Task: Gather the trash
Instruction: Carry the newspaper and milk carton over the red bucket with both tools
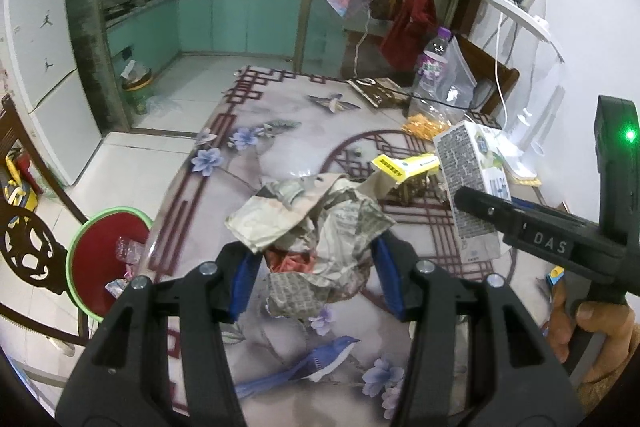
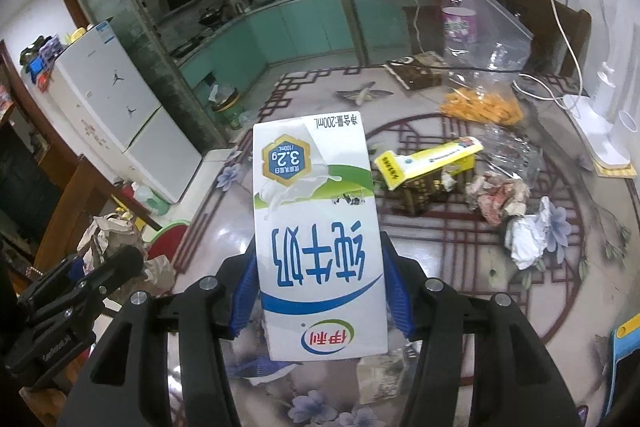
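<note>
Left wrist view: the left gripper [image 1: 316, 267] clamps a crumpled newspaper wad [image 1: 316, 223] above the patterned table [image 1: 280, 131], right of the red bin [image 1: 108, 259]. Right wrist view: the right gripper [image 2: 320, 291] grips 1 milk carton [image 2: 316, 227] above the same table, crumpled paper scraps [image 2: 516, 219] lying to its right.

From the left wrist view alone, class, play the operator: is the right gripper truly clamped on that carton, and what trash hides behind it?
Observer: Yes, the right gripper grips the milk carton by its sides.
Operator: And behind it?
Observer: A crumpled white paper ball lies on the table.
Operator: Anything else?
Observer: A crumpled red-printed wrapper, between that ball and the yellow box.
</note>
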Available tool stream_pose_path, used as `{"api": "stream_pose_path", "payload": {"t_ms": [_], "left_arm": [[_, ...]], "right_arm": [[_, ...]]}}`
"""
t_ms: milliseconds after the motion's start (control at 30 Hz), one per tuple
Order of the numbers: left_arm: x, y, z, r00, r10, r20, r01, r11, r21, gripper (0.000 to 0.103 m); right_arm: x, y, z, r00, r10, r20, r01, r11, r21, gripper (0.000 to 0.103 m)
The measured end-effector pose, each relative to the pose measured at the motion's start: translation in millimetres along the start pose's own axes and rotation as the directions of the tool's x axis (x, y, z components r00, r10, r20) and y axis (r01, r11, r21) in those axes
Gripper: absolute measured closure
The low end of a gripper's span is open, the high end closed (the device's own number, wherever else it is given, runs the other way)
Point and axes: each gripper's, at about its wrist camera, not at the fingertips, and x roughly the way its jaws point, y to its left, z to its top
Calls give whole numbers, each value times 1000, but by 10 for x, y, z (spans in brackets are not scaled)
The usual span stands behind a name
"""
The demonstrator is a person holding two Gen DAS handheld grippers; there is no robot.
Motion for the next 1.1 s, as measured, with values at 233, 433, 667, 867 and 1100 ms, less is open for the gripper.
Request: {"api": "stream_pose_path", "payload": {"t_ms": [233, 433, 667, 867, 1100], "left_arm": [[-85, 184, -59, 1000, 15, 2, -15, 1000, -20, 53], [-119, 396, -48, 1000, 9, 6, -9, 1000, -16, 53], [-162, 748, 12, 1000, -4, 9, 4, 1000, 4, 53], [-150, 1045, 69, 1000, -26, 3, 26, 1000, 9, 53], [-87, 1302, 101, 998, -63, -20, 63, 998, 31, 53]], "right_arm": [[73, 212, -27, 1000, 17, -15, -17, 1000, -23, 50], [137, 414, -34, 1000, 5, -13, -6, 1000, -24, 50], [236, 723, -17, 1000, -14, -7, 14, 1000, -7, 50], [328, 1001, -23, 999, -32, -8, 32, 999, 7, 50], [450, 1258, -38, 998, -59, -14, 60, 998, 27, 50]]}}
